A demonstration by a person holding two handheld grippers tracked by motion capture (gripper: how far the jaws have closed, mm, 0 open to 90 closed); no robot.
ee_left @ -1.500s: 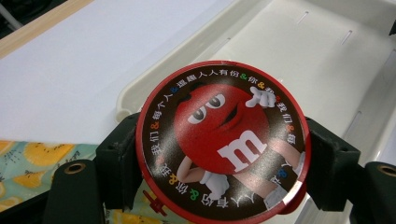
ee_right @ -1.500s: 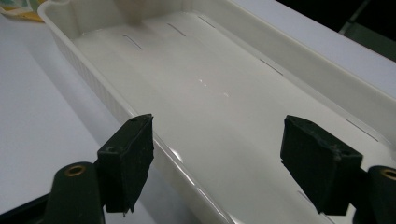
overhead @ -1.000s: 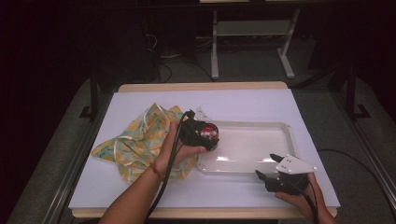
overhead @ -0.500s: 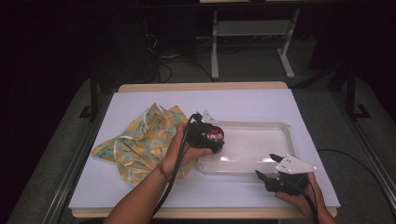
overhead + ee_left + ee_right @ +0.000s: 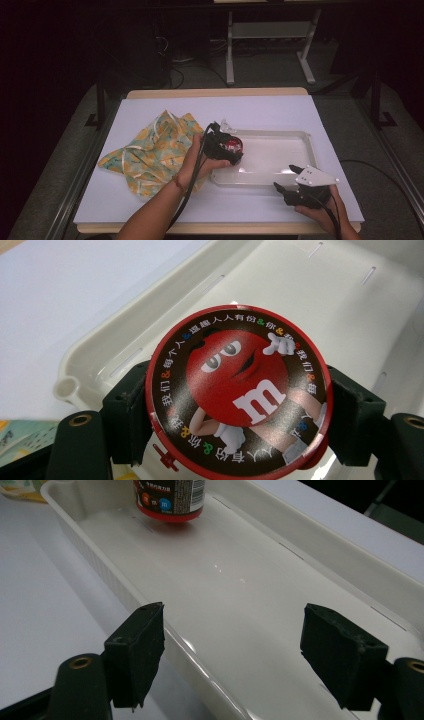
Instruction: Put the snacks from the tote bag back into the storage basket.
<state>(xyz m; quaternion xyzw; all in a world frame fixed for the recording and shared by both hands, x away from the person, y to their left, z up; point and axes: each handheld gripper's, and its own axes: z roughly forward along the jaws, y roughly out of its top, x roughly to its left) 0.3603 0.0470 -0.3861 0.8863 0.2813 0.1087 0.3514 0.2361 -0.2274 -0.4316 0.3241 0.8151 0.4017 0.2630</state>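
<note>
Red candy tub [image 5: 237,392] clamped in left gripper [image 5: 226,148] jaws over white tray [image 5: 303,139], right gripper [image 5: 291,181] jaws wide at tray rim

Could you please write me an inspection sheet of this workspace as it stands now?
Surface: table under a white cover, wooden edge showing at the back.
Job's things: red M&M's candy tub, lid up, held over the left end of the white tray; in the right gripper view its base looks just above the tray floor.
Clutter: yellow patterned cloth, crumpled, left of the tray.
Grippers: left hand-held gripper shut on the tub's sides; right hand-held gripper open, pointing along the tray from its near right corner.
Cables: one black cable trails along the left forearm; another from the right gripper.
Surroundings: dark room, a metal stand behind the table.
</note>
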